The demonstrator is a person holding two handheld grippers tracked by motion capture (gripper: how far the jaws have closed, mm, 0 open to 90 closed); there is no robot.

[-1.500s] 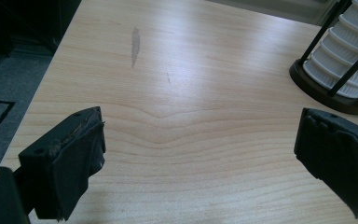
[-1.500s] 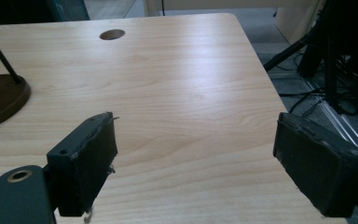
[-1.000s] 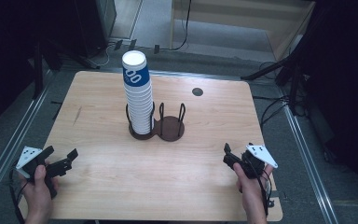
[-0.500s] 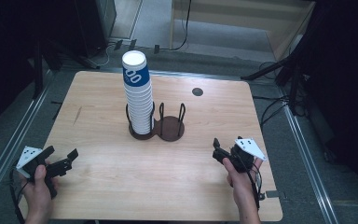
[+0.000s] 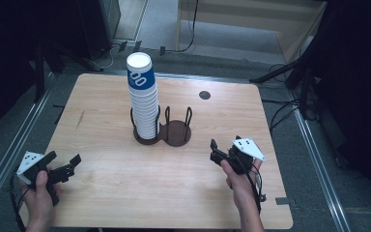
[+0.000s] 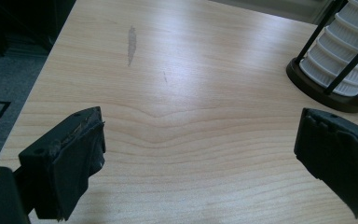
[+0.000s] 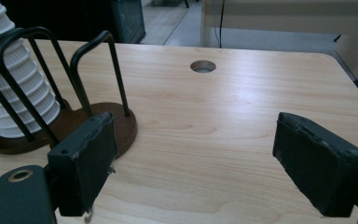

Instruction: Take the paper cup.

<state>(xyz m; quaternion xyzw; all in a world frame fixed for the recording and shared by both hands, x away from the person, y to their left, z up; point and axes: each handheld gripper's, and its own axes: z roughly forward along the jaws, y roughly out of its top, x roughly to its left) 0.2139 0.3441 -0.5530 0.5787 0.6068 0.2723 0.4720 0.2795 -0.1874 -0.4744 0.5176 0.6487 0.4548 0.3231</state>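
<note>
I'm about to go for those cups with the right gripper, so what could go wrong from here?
The stack of cups rises far above the holder's wire posts, so a push near the top could tip it. The right gripper, jaws open and empty, is near the holder's empty ring and might snag its wires. The left gripper sits far off, probably too far to steady the stack.

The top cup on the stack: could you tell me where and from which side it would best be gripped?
Probably by the blue-printed wall of the top cup, just under its white rim, coming level from the right gripper side. It stands upright, well above the wire holder, so its sides are free there, and the jaws stand open with nothing between them.
</note>
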